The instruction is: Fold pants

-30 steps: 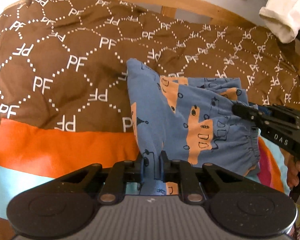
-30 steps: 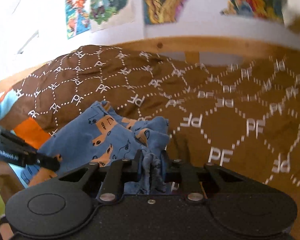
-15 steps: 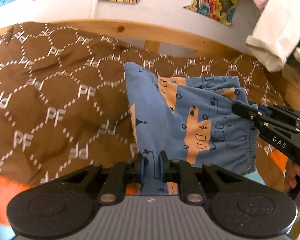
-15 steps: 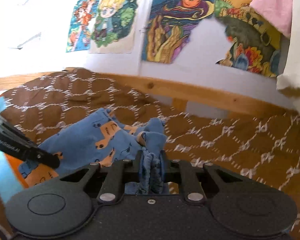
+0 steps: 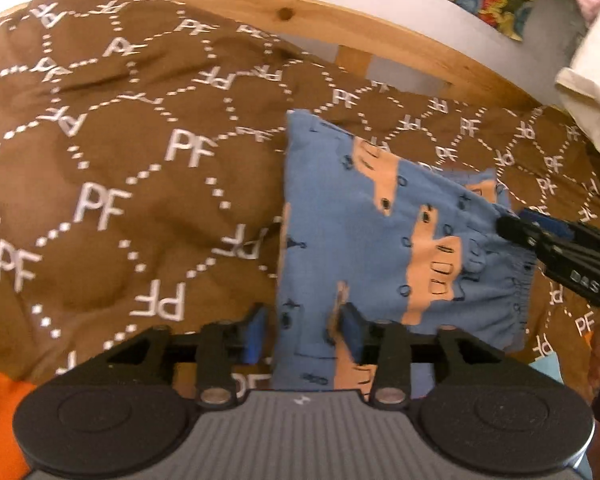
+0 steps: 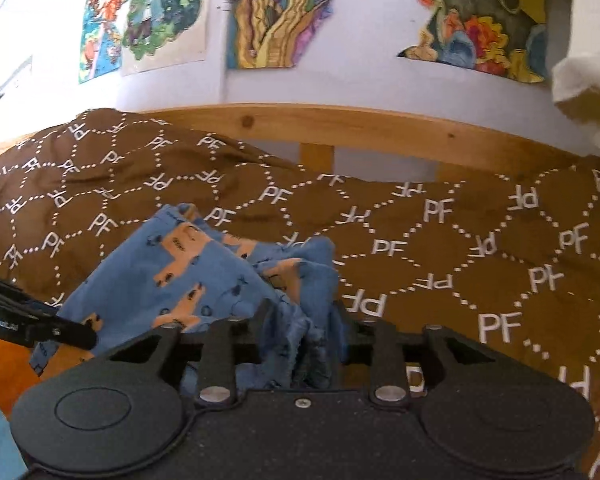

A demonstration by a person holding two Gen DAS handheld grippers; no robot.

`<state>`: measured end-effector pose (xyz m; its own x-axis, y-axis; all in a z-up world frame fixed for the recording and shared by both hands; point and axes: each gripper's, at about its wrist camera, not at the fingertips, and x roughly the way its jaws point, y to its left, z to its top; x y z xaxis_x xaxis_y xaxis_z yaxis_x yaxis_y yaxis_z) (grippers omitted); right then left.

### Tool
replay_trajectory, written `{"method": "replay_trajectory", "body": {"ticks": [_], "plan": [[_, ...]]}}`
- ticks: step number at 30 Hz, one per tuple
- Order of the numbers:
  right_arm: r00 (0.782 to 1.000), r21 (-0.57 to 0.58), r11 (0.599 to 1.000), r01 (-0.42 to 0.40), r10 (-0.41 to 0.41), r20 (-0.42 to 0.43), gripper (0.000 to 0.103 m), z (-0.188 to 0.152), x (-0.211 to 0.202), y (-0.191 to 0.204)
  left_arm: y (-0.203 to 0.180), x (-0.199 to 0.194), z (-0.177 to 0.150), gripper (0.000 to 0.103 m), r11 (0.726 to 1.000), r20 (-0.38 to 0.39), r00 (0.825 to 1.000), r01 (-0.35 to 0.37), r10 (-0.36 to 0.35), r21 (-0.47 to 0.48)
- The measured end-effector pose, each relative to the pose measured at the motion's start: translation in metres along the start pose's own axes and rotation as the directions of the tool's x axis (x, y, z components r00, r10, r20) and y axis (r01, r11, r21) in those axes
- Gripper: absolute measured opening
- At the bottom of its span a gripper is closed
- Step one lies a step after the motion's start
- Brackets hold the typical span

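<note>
Small blue pants (image 5: 384, 240) printed with orange shapes lie folded on a brown quilt (image 5: 120, 184) patterned with white dotted hexagons and the letters PF. The quilt covers a bed with a pale wooden rail (image 6: 340, 128) along its far side.

In the left wrist view, the left gripper (image 5: 302, 330) sits at the near edge of the pants. Its two blue-padded fingers (image 5: 254, 330) are spread apart, with a strip of the blue fabric lying loosely between them and a gap showing on the left side of the cloth. The right gripper (image 5: 512, 230) enters from the right edge of this view, its black tip touching the gathered waistband (image 5: 516, 292) end of the pants.

In the right wrist view, the right gripper's fingers are parted, with a bunched wad of the blue fabric filling the space between them; whether they press on it or only flank it cannot be told. The rest of the pants spreads away to the left over the quilt, where the left gripper's dark tip rests against the cloth near the left edge.

Colourful drawings (image 6: 284, 12) hang on the white wall behind the bed, and a cream cloth (image 6: 588, 60) hangs at the upper right. An orange band (image 5: 0, 412) of the bedding shows at the lower left
</note>
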<state>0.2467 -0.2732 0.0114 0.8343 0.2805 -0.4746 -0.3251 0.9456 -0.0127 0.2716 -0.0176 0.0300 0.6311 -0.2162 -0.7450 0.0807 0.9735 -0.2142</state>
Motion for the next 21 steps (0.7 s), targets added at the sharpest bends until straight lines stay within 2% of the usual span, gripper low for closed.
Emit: {"method": "replay_trajectory", "body": {"ticks": [1,2,3,6,7,9,12,17,21], "plan": [[1.000,0.003,1.000,0.004,-0.004,0.002,0.049,-0.001,-0.004,-0.001,0.002,-0.003,0.000,0.061,1.000,0.005,1.000,-0.012,0.012,-0.009],[1.000,0.006,1.000,0.014,-0.014,0.002,0.053,-0.001,-0.008,-0.001,0.002,-0.007,-0.002,0.071,0.999,0.011,1.000,-0.028,0.029,-0.017],[1.000,0.010,1.000,0.029,-0.029,0.007,0.064,-0.001,-0.015,-0.002,0.003,-0.011,-0.003,0.079,0.999,0.017,0.999,-0.046,0.047,-0.026],[0.998,0.033,0.998,0.050,-0.051,0.047,0.079,-0.002,-0.043,-0.002,0.002,-0.028,-0.005,0.092,0.996,0.044,0.996,-0.072,0.074,-0.055],[0.996,0.039,0.998,0.058,-0.060,0.062,0.085,-0.002,-0.055,0.000,0.002,-0.035,-0.006,0.094,0.995,0.060,0.995,-0.070,0.074,-0.064],[0.993,0.048,0.996,0.070,-0.075,0.090,0.091,-0.001,-0.075,0.003,-0.001,-0.048,-0.008,0.100,0.996,0.093,0.993,-0.063,0.069,-0.070],[0.986,0.059,0.995,0.086,-0.093,0.138,0.102,-0.001,-0.108,0.009,-0.010,-0.069,-0.016,0.103,0.996,0.143,0.986,-0.075,0.081,-0.050],[0.976,0.093,0.989,0.111,-0.126,0.177,0.102,-0.006,-0.155,0.022,-0.025,-0.101,-0.041,0.103,0.991,0.218,0.968,-0.130,0.121,0.027],[0.977,0.130,0.985,0.115,-0.135,0.164,0.102,-0.020,-0.181,0.037,-0.031,-0.120,-0.064,0.103,0.981,0.243,0.958,-0.174,0.149,0.084]]}}
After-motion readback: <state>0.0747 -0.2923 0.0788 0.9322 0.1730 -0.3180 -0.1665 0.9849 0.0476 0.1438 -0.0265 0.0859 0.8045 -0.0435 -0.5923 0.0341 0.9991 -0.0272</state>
